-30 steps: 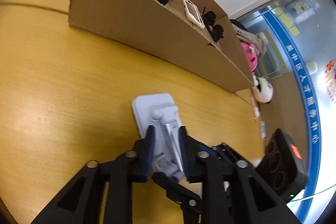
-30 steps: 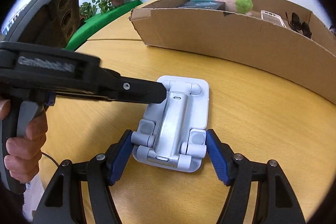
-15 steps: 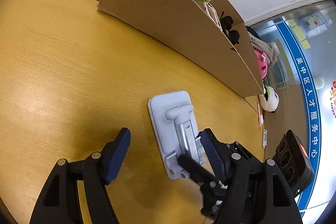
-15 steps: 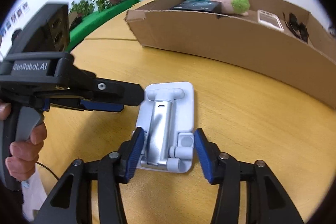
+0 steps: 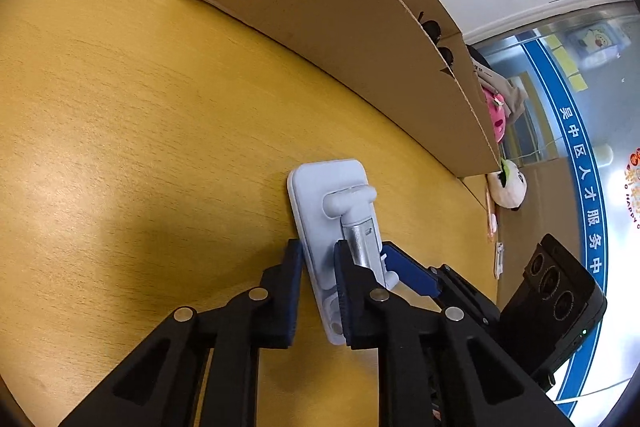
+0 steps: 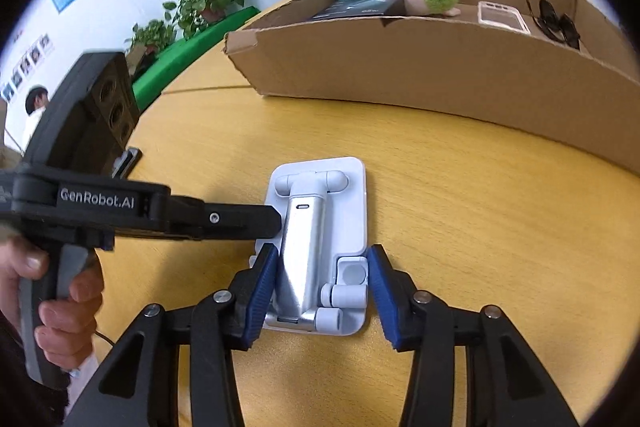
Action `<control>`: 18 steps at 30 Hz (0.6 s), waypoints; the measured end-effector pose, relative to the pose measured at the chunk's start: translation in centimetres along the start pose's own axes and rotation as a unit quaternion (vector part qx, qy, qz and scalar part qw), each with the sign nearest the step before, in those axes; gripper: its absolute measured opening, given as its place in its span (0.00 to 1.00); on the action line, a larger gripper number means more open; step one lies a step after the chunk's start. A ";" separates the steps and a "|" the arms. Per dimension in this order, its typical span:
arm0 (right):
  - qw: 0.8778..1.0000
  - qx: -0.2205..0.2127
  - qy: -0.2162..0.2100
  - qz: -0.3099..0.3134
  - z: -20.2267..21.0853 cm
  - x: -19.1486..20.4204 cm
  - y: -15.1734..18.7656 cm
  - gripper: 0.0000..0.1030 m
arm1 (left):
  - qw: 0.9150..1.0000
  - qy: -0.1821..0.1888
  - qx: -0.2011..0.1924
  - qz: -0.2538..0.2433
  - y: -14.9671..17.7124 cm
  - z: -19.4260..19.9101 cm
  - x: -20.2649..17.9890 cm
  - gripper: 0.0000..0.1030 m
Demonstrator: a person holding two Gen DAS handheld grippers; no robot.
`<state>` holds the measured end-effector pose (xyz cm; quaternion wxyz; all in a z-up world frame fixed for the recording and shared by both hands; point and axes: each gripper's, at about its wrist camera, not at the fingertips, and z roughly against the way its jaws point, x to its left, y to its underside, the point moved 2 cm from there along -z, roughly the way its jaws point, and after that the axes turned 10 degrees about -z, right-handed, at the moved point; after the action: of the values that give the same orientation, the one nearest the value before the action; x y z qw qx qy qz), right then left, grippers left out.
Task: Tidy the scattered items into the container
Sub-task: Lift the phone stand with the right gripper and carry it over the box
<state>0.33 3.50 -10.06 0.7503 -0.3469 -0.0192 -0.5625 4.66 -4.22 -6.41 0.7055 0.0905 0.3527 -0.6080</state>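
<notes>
Gripping the phone stand [image 5: 332, 223] by one edge of its base plate, the left tongs [image 5: 318, 291] hide its near end. The right tongs [image 6: 322, 287] straddle the stand's other end on the table [image 6: 460, 211], pads at its sides, though contact is hard to judge. Ahead, the cardboard box [image 6: 440, 75] is partly cut off.

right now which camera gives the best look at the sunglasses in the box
The right wrist view: it looks over the cardboard box wall, so the sunglasses show whole on the floor of the box, beside the clear phone case. In the left wrist view, the wall hides most of them; only dark lens tops peek over the rim.
</notes>
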 end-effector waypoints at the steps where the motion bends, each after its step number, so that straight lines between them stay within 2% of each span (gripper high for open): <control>1: 1.000 -0.001 -0.002 -0.004 0.1 -0.1 0.0 0.44 | 1.000 0.000 -0.001 -0.002 0.0 0.0 -0.1 0.15; 10: 1.000 -0.027 -0.006 -0.004 2.2 0.2 -0.8 0.44 | 1.000 0.005 -0.019 -0.017 -0.7 1.0 -2.1 0.14; 18: 0.996 -0.086 -0.007 0.009 6.6 1.1 -3.6 0.44 | 0.996 0.013 -0.059 -0.061 -3.0 4.2 -6.3 0.14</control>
<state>0.06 5.71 -2.78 0.7225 -0.4142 0.0266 -0.5529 3.48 -2.33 1.39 0.6666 0.0346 0.4017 -0.6270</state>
